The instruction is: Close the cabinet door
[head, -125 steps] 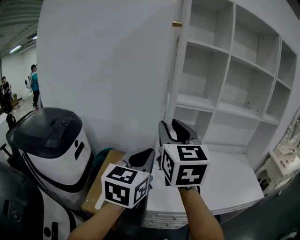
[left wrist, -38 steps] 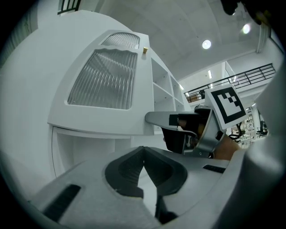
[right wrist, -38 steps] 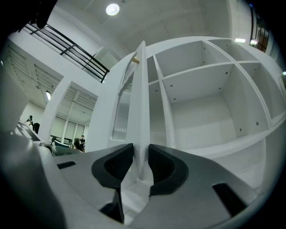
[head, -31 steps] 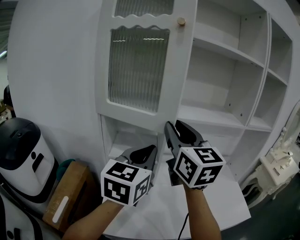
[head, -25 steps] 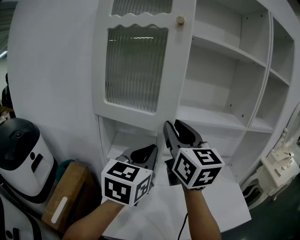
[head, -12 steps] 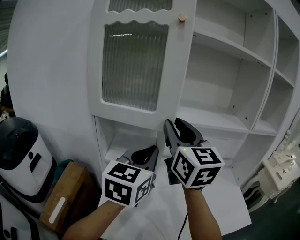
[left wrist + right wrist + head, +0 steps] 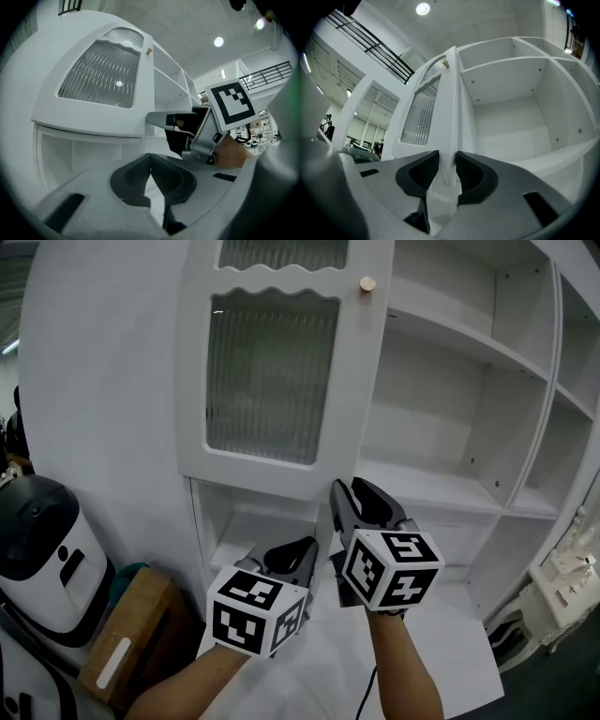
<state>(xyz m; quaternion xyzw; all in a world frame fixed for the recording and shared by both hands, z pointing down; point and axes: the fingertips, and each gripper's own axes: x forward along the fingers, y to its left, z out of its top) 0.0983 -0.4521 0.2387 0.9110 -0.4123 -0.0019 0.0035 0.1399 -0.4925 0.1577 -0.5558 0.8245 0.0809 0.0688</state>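
Door (image 7: pixel 272 381) roughly half swung, standing out from the cabinet (image 7: pixel 422 399); the shelves to its right are uncovered. My right gripper (image 7: pixel 447 171) is clamped on the door's lower free edge. Left gripper (image 7: pixel 150 161) is closed and empty, below the door. Left to do: swing it fully home.

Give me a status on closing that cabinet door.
Done: the right gripper has the free edge of the cabinet door clamped between its jaws, well below the knob. In hand: the door stands part open, edge-on to that gripper. Left: the shelves beside it are uncovered, so it must be swung flush. The left gripper is shut and empty.
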